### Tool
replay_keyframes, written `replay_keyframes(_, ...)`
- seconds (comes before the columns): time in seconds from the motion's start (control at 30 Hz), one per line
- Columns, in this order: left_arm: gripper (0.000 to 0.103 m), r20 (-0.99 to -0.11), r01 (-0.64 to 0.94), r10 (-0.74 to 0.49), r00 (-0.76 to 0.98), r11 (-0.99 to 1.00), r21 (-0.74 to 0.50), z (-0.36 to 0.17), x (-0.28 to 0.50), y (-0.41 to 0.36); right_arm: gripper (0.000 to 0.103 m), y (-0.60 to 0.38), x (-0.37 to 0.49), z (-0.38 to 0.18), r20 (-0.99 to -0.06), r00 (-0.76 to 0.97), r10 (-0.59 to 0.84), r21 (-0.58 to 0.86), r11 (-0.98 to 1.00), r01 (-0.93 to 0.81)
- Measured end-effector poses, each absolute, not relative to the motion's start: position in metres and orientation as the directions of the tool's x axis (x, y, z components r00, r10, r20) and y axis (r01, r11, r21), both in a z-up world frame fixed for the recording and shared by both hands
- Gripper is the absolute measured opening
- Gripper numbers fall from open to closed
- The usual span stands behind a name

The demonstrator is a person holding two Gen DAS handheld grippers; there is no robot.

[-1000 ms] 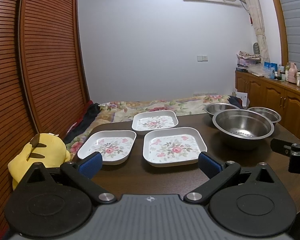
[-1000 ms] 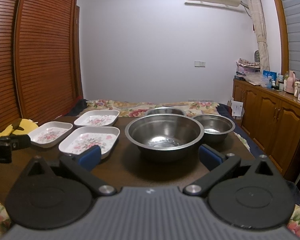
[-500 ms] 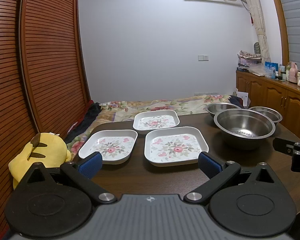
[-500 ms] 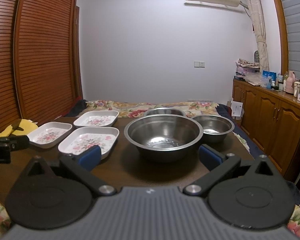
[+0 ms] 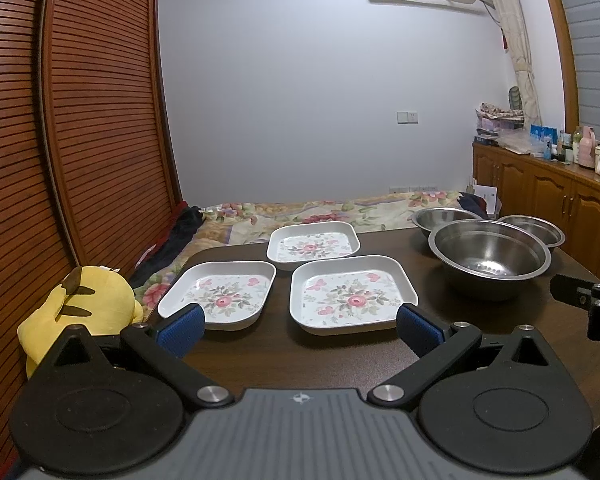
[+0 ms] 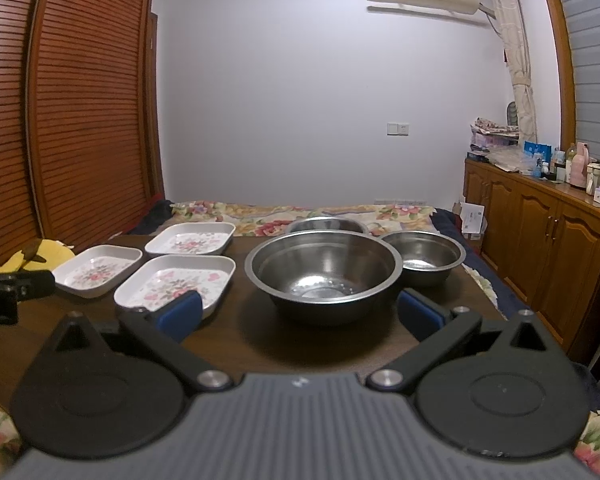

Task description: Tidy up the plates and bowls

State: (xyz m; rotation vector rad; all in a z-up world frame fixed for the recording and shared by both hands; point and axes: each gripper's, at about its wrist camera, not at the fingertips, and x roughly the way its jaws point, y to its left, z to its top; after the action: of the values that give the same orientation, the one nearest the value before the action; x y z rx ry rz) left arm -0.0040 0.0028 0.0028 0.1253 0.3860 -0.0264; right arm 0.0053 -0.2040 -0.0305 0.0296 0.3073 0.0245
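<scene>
Three white square plates with pink flower prints lie on the dark wooden table: a near right plate, a near left plate and a far plate. To their right stand three steel bowls: a large one, a smaller right one and a far one. My left gripper is open and empty, just short of the near right plate. My right gripper is open and empty, just short of the large bowl.
A yellow plush toy sits off the table's left edge. A bed with a floral cover lies behind the table. Wooden slatted doors stand at the left, wooden cabinets at the right.
Both grippers have stayed open and almost still. The left view has drifted slightly; the plates sit a little further right in it.
</scene>
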Motion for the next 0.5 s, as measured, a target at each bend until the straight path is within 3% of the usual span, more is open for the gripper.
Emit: replay_keyframes(0.5, 0.103, -0.379, 0.048, -0.002, 0.925, 0.993, 0.111, 0.0035, -0.0029, 0.0029, 0.103, -0.2062, 0.0061, -0.0309, -0.302, 0.953, 0.026, 0.035, 0.999, -0.016)
